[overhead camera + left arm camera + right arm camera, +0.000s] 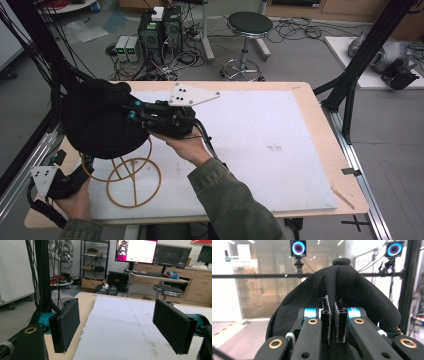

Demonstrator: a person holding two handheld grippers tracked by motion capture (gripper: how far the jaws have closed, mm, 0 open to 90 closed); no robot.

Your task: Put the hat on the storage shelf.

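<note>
A black cap (97,120) hangs over the left of the white board (260,145), with my right gripper (134,111) shut on its fabric from the right. In the right gripper view the jaws pinch a fold of the cap (352,290) below its top button, with my right gripper (331,315) pointing level. Under the cap stands a tan wire stand (134,182) made of rings; its top is hidden by the cap. My left gripper (80,170) sits at the table's front left corner beside the stand's base. My left gripper (120,327) is open, with bare board between its jaws.
The wooden table (320,125) carries the board. Black frame posts (360,65) rise at the right and left edges. A stool (247,30) and computer boxes (160,27) stand on the floor beyond. A thin stick (343,198) lies near the front right corner.
</note>
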